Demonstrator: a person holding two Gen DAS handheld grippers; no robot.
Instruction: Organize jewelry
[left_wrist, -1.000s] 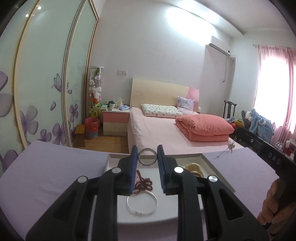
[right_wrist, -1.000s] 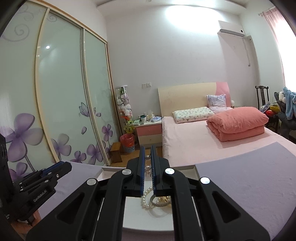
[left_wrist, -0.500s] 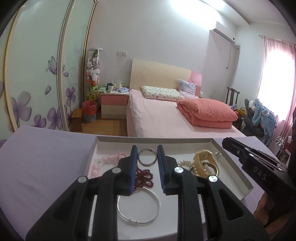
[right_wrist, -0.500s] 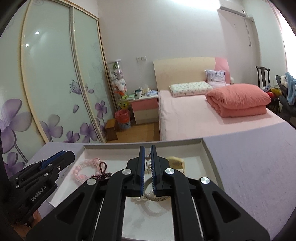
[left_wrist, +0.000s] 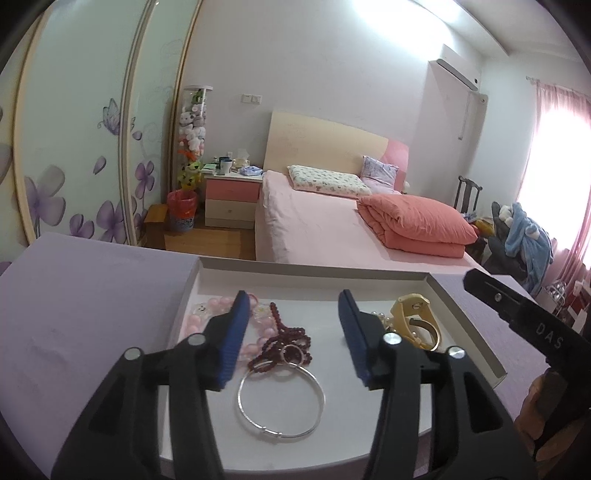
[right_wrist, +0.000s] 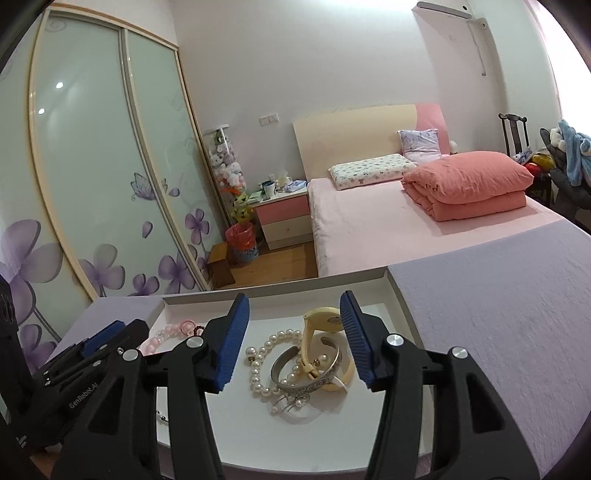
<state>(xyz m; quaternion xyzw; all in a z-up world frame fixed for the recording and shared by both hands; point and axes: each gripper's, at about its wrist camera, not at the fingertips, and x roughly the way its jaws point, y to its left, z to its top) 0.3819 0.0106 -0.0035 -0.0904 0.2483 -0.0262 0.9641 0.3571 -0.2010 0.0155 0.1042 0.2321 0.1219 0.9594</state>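
A white tray (left_wrist: 314, 267) on a purple cloth holds the jewelry. My left gripper (left_wrist: 293, 295) hangs over its left half, jaws opening, nothing between the pads. Below it a small silver ring (left_wrist: 295, 354) lies on a dark red bead string (left_wrist: 273, 345), with a silver bangle (left_wrist: 282, 402) nearer and pink beads (left_wrist: 255, 325) to the left. My right gripper (right_wrist: 293, 295) is over the right half, jaws opening and empty. Under it lie a pearl string (right_wrist: 258, 369), a silver cuff (right_wrist: 306, 373) and a cream watch (right_wrist: 325, 321).
The purple cloth (right_wrist: 498, 314) spreads wide to the right of the tray and also to its left (left_wrist: 92, 314). Beyond the table edge stand a pink bed (left_wrist: 332, 229), a bedside cabinet (left_wrist: 231, 201) and sliding wardrobe doors (right_wrist: 92, 166).
Both grippers sank toward the tray and their jaws parted. The small silver ring left the left gripper's pads and now lies on the red beads.
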